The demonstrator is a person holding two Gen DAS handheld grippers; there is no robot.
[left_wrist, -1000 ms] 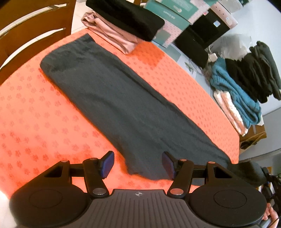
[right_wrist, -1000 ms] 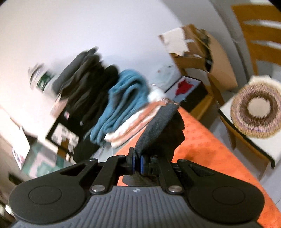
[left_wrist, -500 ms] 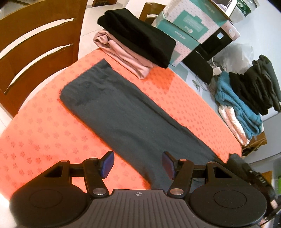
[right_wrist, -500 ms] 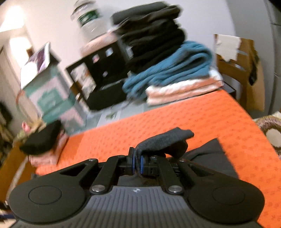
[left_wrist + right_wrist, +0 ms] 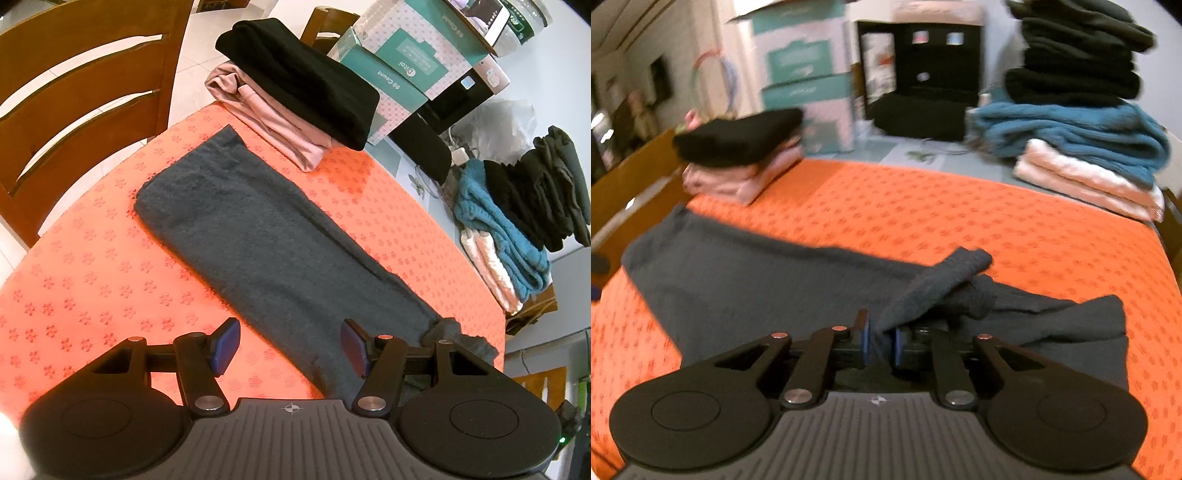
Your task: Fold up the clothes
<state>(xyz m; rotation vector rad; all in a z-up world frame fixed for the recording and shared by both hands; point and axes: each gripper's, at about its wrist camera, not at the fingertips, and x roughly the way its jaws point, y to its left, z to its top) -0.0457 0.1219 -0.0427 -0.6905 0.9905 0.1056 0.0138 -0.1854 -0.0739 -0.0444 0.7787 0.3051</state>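
A long dark grey garment (image 5: 258, 236) lies flat along the orange patterned tablecloth (image 5: 92, 295); it also shows in the right wrist view (image 5: 738, 280). My left gripper (image 5: 290, 345) is open and empty, hovering over the garment's near edge. My right gripper (image 5: 881, 347) is shut on the garment's end, whose bunched cuff (image 5: 945, 280) sticks up past the fingers, just above the cloth. That lifted end shows in the left wrist view (image 5: 454, 332) at the right.
A folded black and pink pile (image 5: 295, 92) sits at the table's far corner. A stack of teal, pink and black clothes (image 5: 517, 221) and boxes (image 5: 406, 55) stand behind. A wooden chair (image 5: 74, 92) is on the left.
My right gripper has swung round and down toward the table with the garment end, now facing along the cloth. My left gripper has pulled back and up, showing more of the table.
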